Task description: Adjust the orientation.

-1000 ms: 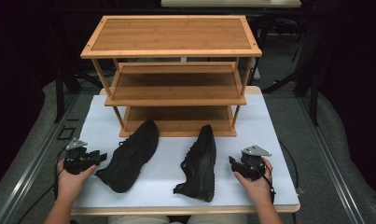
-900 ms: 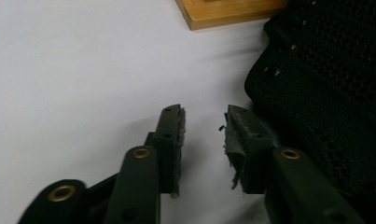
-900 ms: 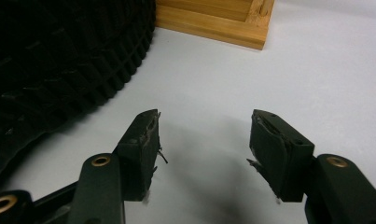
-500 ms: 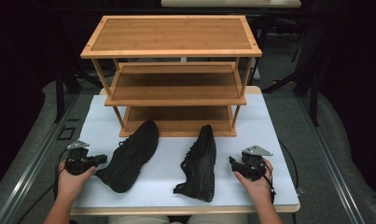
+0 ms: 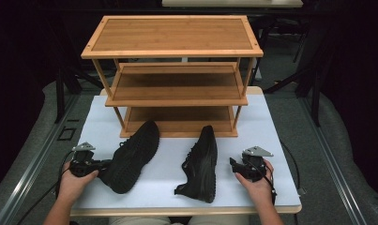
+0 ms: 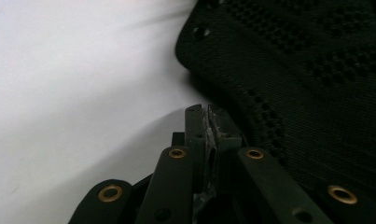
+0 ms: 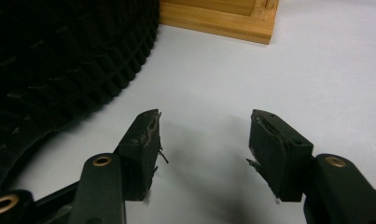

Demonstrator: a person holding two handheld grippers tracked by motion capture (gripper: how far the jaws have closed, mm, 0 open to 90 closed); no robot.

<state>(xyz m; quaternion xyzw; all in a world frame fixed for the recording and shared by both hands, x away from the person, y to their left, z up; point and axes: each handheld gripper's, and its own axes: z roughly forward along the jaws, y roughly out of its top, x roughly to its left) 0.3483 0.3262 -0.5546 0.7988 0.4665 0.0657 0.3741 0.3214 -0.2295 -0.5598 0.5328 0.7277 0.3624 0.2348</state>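
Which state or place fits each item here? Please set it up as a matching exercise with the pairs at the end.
Column one:
1. left tongs
2. right tongs
3. left shoe
4. right shoe

Column two:
a. lying on its side, sole toward the right tongs
b. jaws apart, nothing between them
c. jaws together, nothing between them
d. beside the left tongs, toe toward the wooden rack

Pairs: 1-c, 2-b, 3-d, 4-a

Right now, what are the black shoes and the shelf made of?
The left shoe looks like woven mesh fabric, matte: rows of tiny holes show. The right shoe has a ridged sole, probably rubber. The shelf rack looks like smooth bamboo or wood: honey-coloured grain.
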